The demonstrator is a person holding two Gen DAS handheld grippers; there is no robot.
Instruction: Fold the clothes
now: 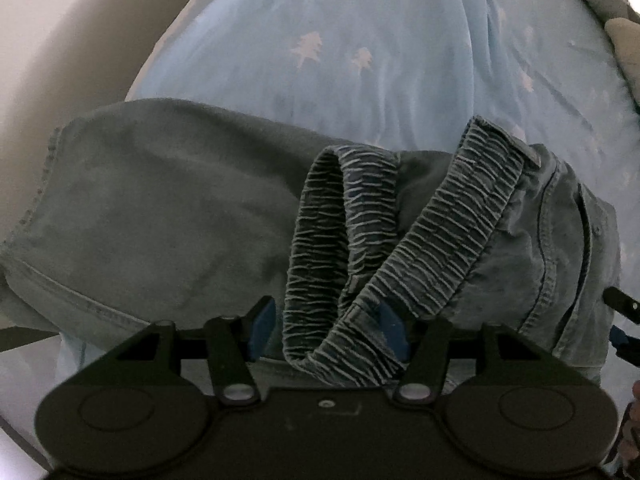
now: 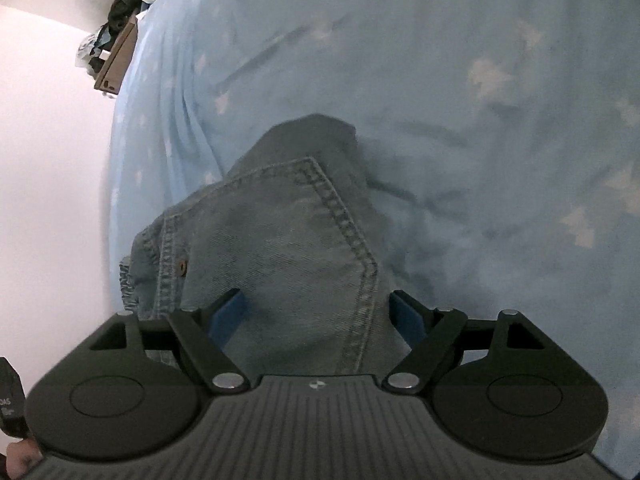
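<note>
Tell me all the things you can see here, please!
jeans: one, grey-blue, lying on the bed, stretchy waistband bunched nearest the left tongs
bed sheet: one, light blue with pale stars, under the jeans
pile of stuff: dark and brown, too blurry to name, past the bed's far edge
left tongs: black with blue pads, open, waistband between the fingers
right tongs: black with blue pads, open, over the jeans pocket

Only broken white letters, perhaps "AS", show on a black part [image 2: 10,404] left of the right gripper [image 2: 320,316], otherwise illegible
</note>
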